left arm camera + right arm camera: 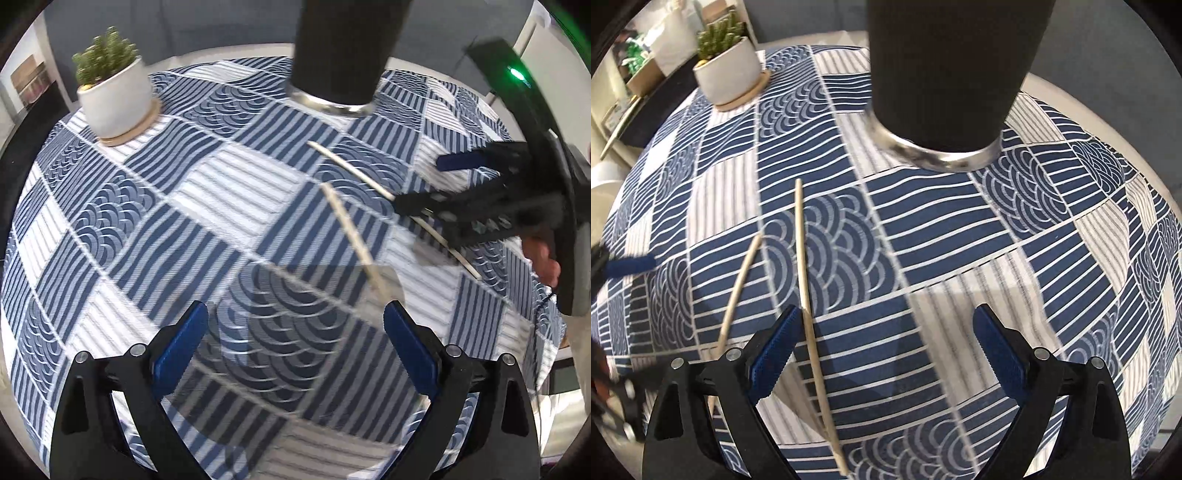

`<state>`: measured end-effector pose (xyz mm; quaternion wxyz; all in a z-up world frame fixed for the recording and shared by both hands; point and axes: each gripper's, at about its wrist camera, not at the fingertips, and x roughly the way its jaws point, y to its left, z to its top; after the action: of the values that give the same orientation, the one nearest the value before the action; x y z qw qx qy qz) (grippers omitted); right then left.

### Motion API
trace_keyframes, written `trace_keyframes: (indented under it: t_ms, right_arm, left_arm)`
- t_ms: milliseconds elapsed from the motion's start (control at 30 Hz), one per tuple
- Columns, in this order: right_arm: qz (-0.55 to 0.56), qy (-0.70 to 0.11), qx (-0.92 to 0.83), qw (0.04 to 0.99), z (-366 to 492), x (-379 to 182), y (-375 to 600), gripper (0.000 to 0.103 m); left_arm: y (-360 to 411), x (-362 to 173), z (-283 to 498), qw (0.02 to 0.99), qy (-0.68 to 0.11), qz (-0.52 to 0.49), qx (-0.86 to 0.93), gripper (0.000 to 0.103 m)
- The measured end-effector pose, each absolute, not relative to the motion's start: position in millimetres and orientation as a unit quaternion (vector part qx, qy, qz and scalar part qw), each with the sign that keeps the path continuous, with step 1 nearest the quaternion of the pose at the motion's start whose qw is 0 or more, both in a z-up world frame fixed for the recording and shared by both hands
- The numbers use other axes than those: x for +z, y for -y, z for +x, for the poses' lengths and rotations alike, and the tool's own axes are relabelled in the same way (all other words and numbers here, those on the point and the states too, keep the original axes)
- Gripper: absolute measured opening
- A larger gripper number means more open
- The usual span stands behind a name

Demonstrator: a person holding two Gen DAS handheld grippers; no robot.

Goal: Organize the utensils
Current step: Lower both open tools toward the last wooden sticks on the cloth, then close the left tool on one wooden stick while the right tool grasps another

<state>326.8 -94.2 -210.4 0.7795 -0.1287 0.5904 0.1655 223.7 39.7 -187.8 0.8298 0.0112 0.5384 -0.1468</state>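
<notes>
The right gripper point(886, 347) hangs low, jaws wide and empty; one chopstick point(809, 295) lies between them, touching — or nearly — the left pad; the other chopstick point(740, 288) lies just outside; the dark holder point(945, 74) stands ahead; the left gripper point(295, 339) — equally wide — hovers tilted down over the tablecloth point(147, 221).

Matt pale wooden chopsticks point(802, 258); woven cloth tablecloth point(923, 258); matt black ribbed holder point(945, 74), glossy metal base; glazed white ceramic pot point(114, 99).

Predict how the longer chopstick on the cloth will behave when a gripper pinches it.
The longer chopstick looks thin and round, so it may roll. Lying flat on the tablecloth, it probably gives little grip. It is likely light and stiff.
</notes>
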Motion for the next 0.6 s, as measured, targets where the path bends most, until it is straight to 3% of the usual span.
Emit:
trace_keyframes:
  t_ms: [67, 167, 467, 500, 600]
  right_arm:
    - [-0.126, -0.599, 0.161, 0.774, 334, -210, 96, 0.087]
    - [-0.124, -0.602, 0.160, 0.773, 345, -207, 97, 0.074]
    - [-0.107, -0.613, 0.125, 0.773, 353, -200, 106, 0.022]
    - [-0.095, -0.615, 0.110, 0.775, 353, -200, 112, 0.013]
    - [-0.044, -0.623, 0.094, 0.776, 345, -199, 130, 0.011]
  left_arm:
    - [-27, -189, 223, 0.826, -0.543, 0.024, -0.148, 0.094]
    - [-8, -191, 221, 0.826, -0.544, 0.055, -0.137, 0.094]
    - [-4, -198, 234, 0.823, -0.564, 0.041, -0.055, 0.098]
    - [-9, -197, 234, 0.827, -0.560, 0.028, -0.041, 0.095]
    - [-25, -192, 233, 0.835, -0.549, -0.004, 0.003, 0.070]
